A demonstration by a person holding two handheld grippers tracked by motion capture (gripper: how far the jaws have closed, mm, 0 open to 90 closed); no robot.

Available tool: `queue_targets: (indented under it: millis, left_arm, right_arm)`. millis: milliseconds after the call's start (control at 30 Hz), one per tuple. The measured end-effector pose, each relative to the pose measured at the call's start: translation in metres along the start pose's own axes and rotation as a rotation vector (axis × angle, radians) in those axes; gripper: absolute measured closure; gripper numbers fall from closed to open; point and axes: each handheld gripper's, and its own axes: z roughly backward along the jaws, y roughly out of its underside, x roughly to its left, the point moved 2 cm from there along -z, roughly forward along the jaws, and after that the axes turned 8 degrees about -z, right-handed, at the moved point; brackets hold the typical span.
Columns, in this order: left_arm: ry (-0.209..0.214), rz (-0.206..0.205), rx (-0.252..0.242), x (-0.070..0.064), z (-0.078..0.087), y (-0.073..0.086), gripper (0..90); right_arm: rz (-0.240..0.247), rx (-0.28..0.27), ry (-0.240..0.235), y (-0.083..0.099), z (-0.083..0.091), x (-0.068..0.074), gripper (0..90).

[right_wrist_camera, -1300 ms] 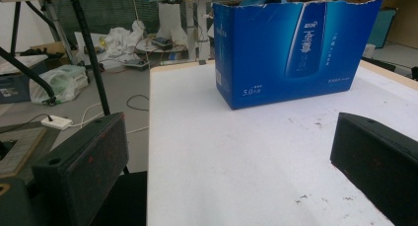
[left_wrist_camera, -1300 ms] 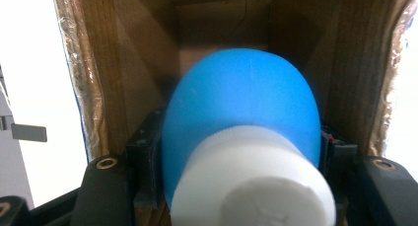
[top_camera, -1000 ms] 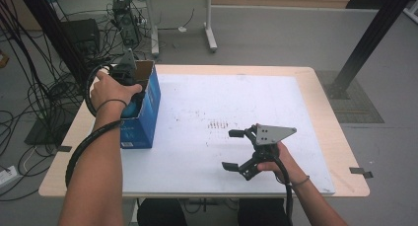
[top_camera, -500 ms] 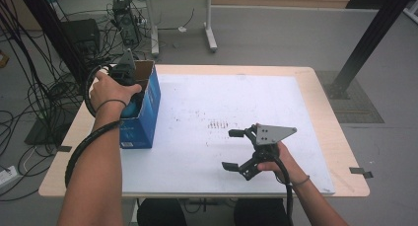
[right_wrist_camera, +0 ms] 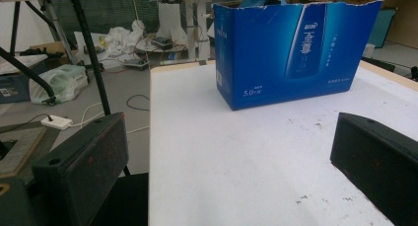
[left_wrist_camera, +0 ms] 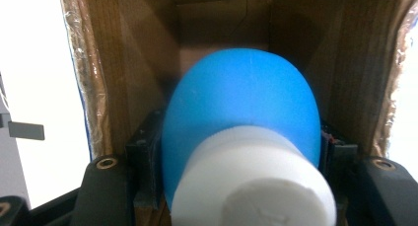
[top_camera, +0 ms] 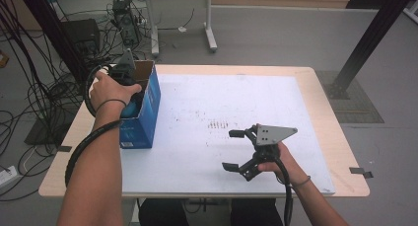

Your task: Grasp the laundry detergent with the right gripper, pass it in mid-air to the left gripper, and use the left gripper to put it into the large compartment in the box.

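Observation:
An open-topped blue cardboard box (top_camera: 148, 110) stands at the table's left edge. My left gripper (top_camera: 129, 88) reaches down into it, and in the left gripper view it (left_wrist_camera: 241, 152) is shut on a rounded blue object (left_wrist_camera: 241, 102) with a white cylindrical end (left_wrist_camera: 251, 186), between the box's brown inner walls (left_wrist_camera: 123, 63). A bit of that blue object (top_camera: 132, 109) shows under the hand in the high view. My right gripper (top_camera: 229, 150) rests open near the table's front middle with nothing between its fingers. The right gripper view (right_wrist_camera: 231, 152) faces the box (right_wrist_camera: 296, 48).
A white sheet (top_camera: 236, 107) covers most of the wooden table (top_camera: 335, 137). Cables and equipment lie on the floor to the left (top_camera: 44, 88). A black post (top_camera: 365, 38) stands beyond the right corner, and another desk's legs (top_camera: 209, 23) stand behind.

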Motion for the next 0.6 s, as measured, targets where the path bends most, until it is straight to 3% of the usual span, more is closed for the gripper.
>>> queue_targets:
  millis: [600]
  left_arm:
    - [0.0, 0.004, 0.0, 0.0, 0.0004, 0.0011, 37.6]
  right_arm:
    - [-0.005, 0.001, 0.006, 0.0013, 0.0015, 0.0015, 1.3]
